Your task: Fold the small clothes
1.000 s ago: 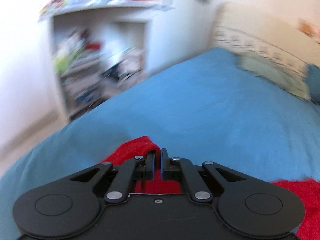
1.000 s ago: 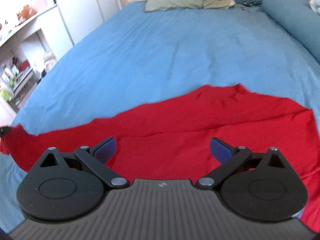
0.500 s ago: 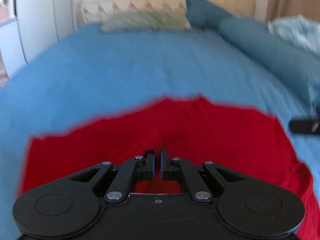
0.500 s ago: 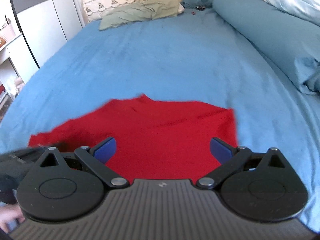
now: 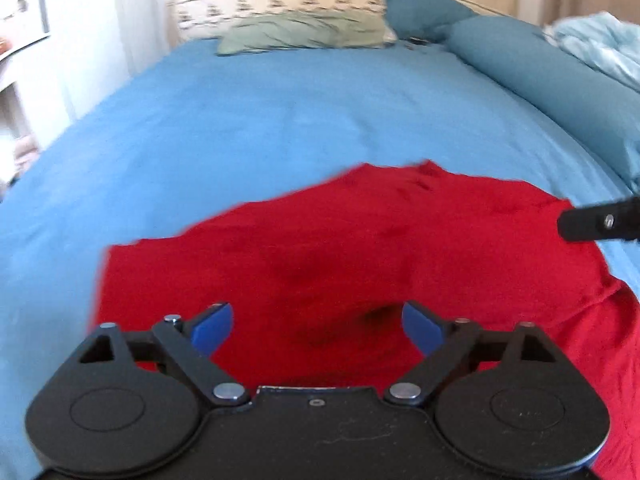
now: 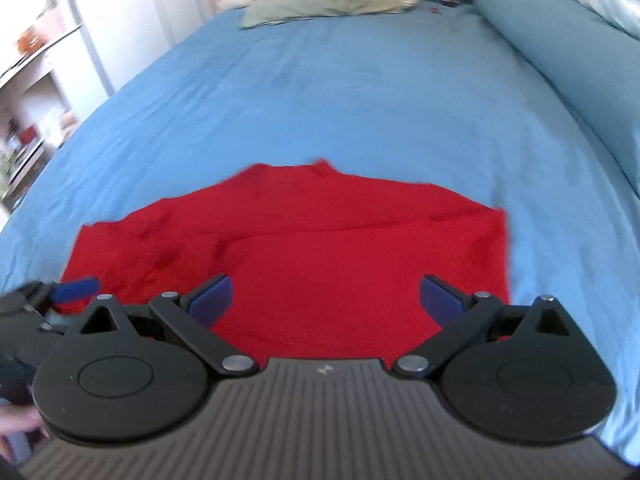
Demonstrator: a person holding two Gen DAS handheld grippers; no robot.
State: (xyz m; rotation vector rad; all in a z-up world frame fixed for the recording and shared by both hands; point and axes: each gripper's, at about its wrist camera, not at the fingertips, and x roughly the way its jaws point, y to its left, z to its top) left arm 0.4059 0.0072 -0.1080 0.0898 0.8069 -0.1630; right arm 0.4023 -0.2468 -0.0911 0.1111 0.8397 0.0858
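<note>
- Ahead, the red garment (image 5: 320, 248) lies folded on the blue bedsheet (image 5: 280, 120), pillows (image 5: 304, 32) far behind it — nothing between.
- Left gripper (image 5: 318, 324) has just been opening; its jaws stand wide, nothing between them.
- Right gripper (image 6: 326, 298) gapes wide too, empty, over the garment's near edge.
- Bare sheet surrounds the cloth — a rolled duvet (image 6: 560, 40) borders the right side.

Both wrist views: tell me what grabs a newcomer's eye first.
A bright red garment lies spread on the near part of a blue bedsheet. Both grippers hang over it, the left gripper and right gripper with jaws wide open, holding nothing. Pillows sit at the far end.
</note>
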